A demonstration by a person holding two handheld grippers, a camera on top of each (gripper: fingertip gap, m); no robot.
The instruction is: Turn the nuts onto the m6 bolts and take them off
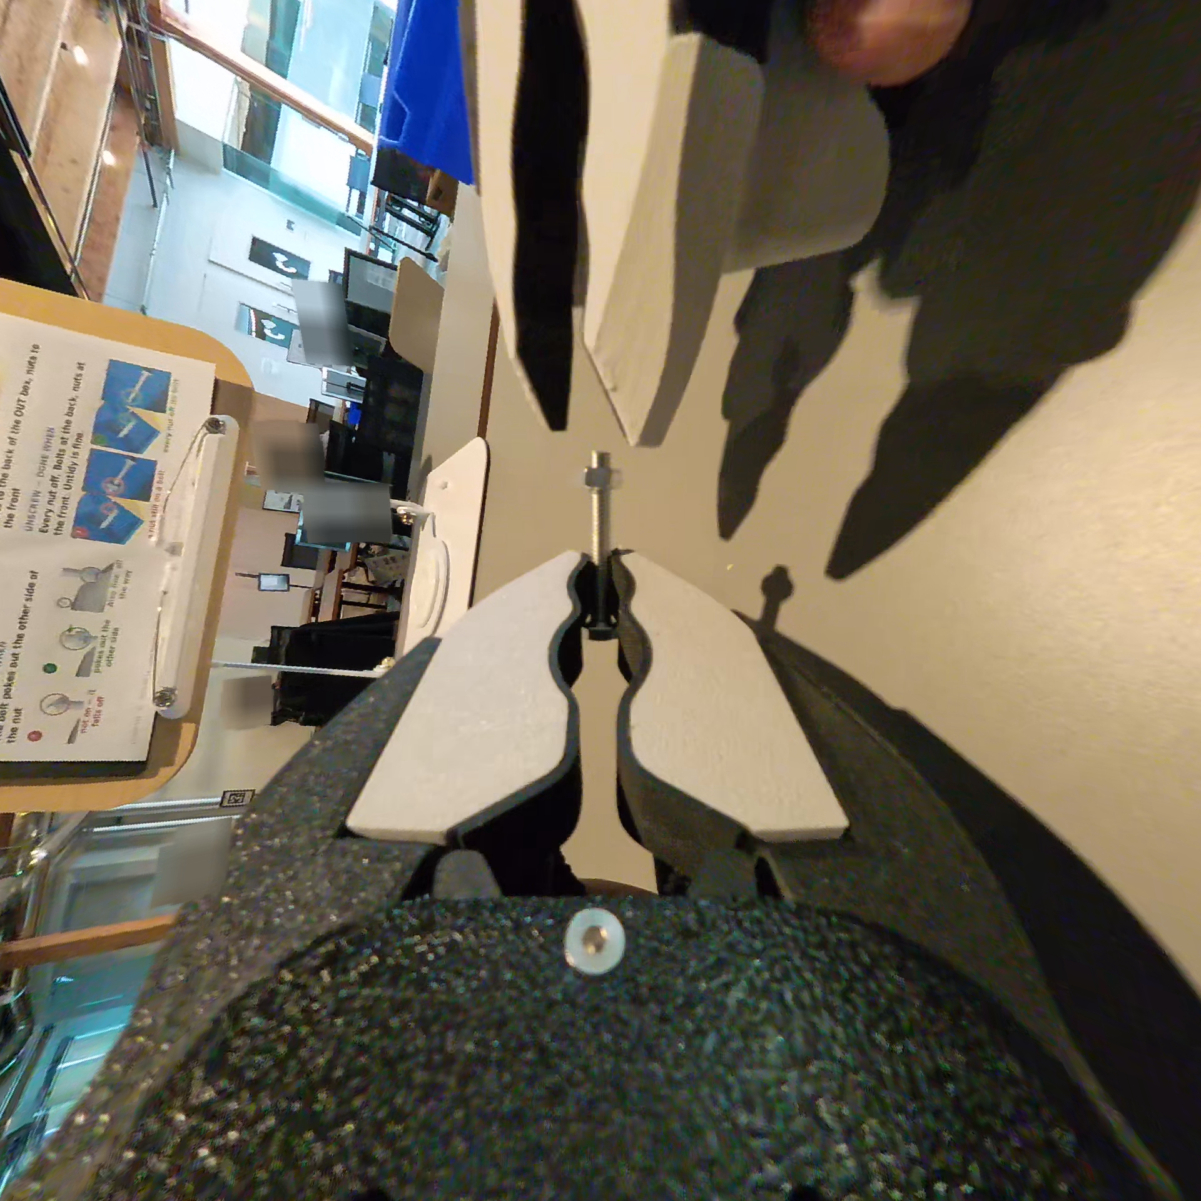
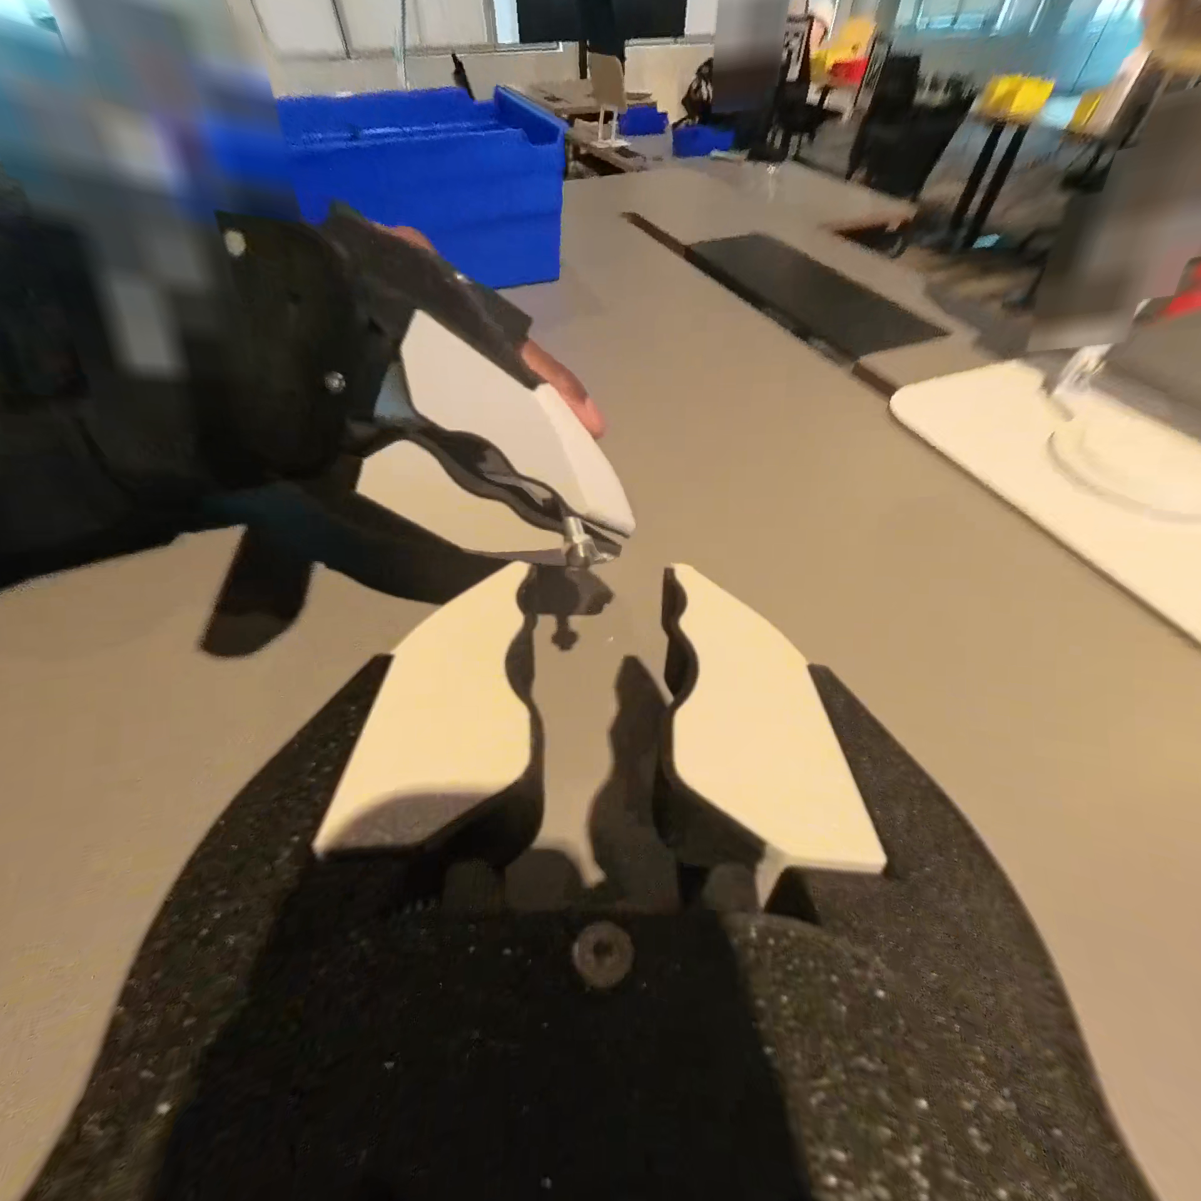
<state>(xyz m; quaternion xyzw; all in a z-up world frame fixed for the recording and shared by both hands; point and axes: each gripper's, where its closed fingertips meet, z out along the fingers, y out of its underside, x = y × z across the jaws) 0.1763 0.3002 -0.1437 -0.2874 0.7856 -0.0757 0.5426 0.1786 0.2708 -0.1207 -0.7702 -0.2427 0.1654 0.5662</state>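
My left gripper (image 1: 601,559) is shut on a silver M6 bolt (image 1: 596,520), gripped near its head so the threaded shaft points forward. A nut (image 1: 596,479) sits on the shaft close to its tip. My right gripper (image 1: 598,432) is open, and its two fingertips hover just past the bolt's tip without touching the nut. In the right wrist view my right gripper (image 2: 601,575) is open and empty. The left gripper (image 2: 611,529) reaches in from the left there with the bolt (image 2: 575,538) right in front of my right fingertips. Both are above the grey table (image 2: 747,455).
A wooden board with a printed instruction sheet (image 1: 78,552) stands at the left. A white board with a clear dish (image 2: 1072,448) lies at the right. A blue bin (image 2: 422,175) stands at the table's far end, and a black mat (image 2: 812,286) lies beyond. Spacing between my two grippers at the tips: around 4 cm.
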